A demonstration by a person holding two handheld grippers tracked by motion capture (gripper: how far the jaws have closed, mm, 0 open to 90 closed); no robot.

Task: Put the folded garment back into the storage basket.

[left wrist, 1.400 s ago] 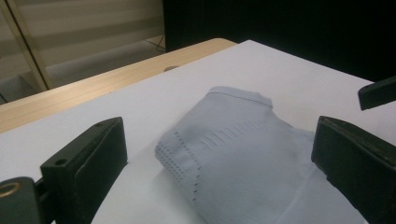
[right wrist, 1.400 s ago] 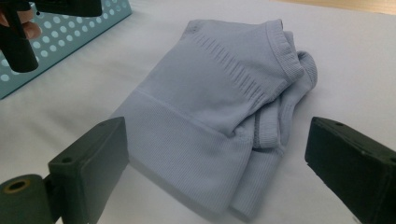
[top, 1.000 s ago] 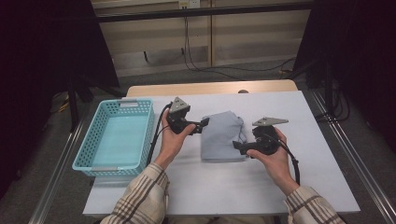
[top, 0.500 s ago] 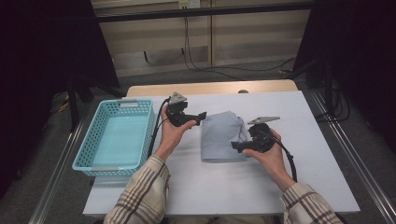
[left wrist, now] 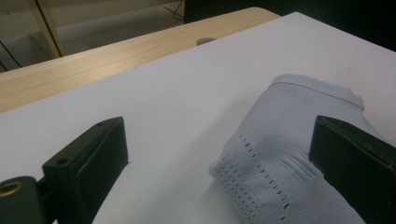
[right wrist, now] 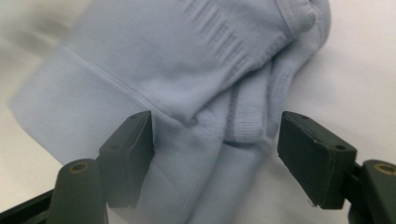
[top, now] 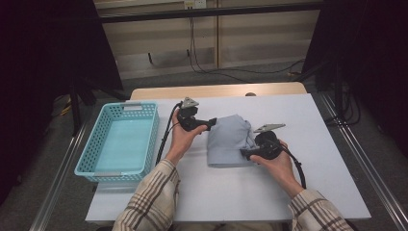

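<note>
Light-blue knit garment (top: 230, 141), folded, on white table (top: 317, 144) right of empty basket (top: 117, 144): left hand-held gripper (top: 211, 124) apart at its far-left corner, right hand-held gripper (right wrist: 215, 154) just been closing, jaws astride bunched edge, not yet pinching; lift and transfer outstanding.

The folded knitted garment (top: 230, 140) is pale blue-grey, with a fine ribbed weave and short rows of small punched holes (left wrist: 254, 161) running across it. The plastic lattice basket (top: 91, 156) is light turquoise, its walls an open grid pattern. The flat table top (top: 298, 120) is plain white, and the strip of wood (top: 216, 90) along its far edge is light tan with a faint grain. The person's shirt sleeves (top: 151, 202) are plaid, beige crossed with dark and reddish lines. Both pairs of gripper jaws are matt black.
</note>
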